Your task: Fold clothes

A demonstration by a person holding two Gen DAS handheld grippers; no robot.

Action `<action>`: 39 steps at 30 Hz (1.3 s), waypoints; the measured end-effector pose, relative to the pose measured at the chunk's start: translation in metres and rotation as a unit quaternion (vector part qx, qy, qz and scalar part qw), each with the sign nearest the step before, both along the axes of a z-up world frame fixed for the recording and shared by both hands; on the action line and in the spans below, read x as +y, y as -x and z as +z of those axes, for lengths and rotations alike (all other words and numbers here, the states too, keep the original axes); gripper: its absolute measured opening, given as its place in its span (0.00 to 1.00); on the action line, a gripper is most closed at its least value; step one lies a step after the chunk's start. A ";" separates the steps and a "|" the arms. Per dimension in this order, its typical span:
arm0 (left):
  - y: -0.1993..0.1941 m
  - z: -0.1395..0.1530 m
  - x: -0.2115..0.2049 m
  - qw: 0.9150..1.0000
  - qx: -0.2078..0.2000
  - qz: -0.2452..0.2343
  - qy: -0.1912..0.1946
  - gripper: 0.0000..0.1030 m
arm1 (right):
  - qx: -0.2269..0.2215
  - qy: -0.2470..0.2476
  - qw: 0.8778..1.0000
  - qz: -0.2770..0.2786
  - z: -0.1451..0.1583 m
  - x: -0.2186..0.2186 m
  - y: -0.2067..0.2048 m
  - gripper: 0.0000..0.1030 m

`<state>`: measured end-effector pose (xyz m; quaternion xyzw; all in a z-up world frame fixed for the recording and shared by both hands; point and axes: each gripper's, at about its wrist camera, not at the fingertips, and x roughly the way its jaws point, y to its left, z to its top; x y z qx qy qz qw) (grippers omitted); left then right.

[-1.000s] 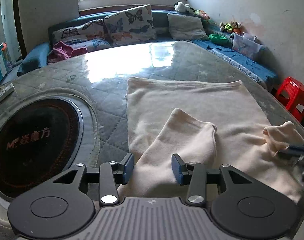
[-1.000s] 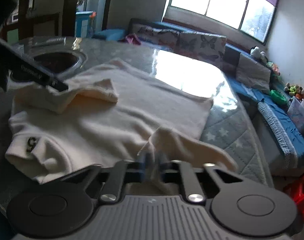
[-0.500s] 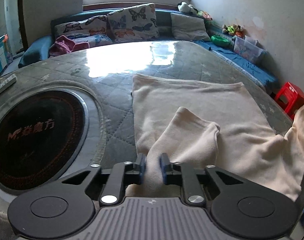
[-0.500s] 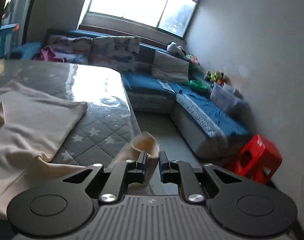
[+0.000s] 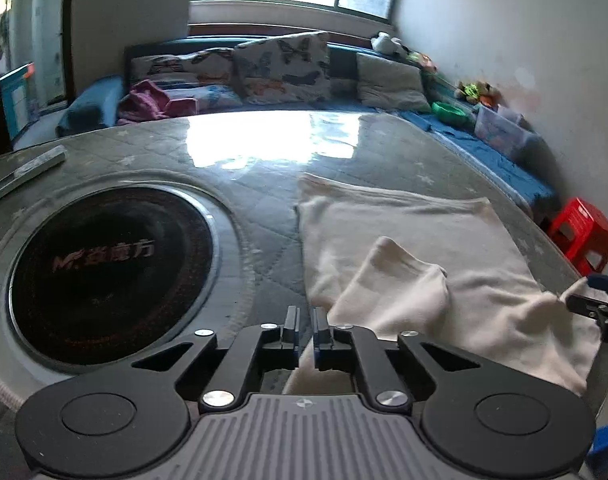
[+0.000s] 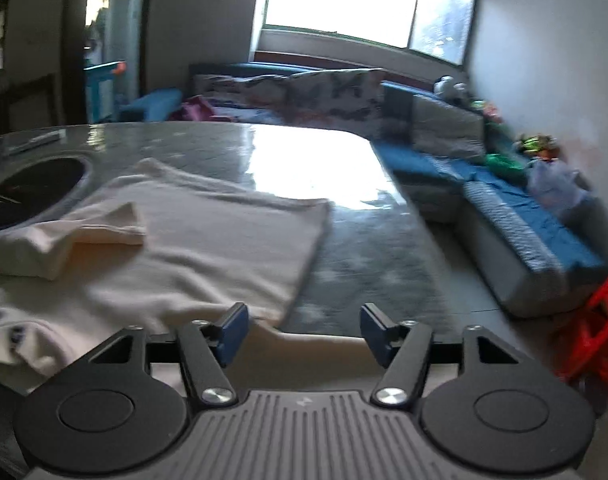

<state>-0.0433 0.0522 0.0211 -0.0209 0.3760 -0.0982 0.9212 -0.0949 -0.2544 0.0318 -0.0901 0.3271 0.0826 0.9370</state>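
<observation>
left gripper (image 5: 304,334): jaws nearly pressed together, nothing visibly between | right gripper (image 6: 301,334): jaws spread above garment edge | cream garment (image 5: 416,248) lay flat on counter (image 5: 263,160)

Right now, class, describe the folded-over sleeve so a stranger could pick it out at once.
Start at the big grey quilted table with the round black cooktop. To its right lies a cream shirt. The sleeve is the narrower flap lying across the shirt's flat body, cuff pointing towards the sofa.
</observation>
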 end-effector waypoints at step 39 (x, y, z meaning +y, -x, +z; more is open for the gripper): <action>0.066 -0.009 0.105 0.969 -0.015 0.244 0.045 0.06 | 0.081 -0.042 0.996 0.021 -0.035 0.047 -0.009 1.00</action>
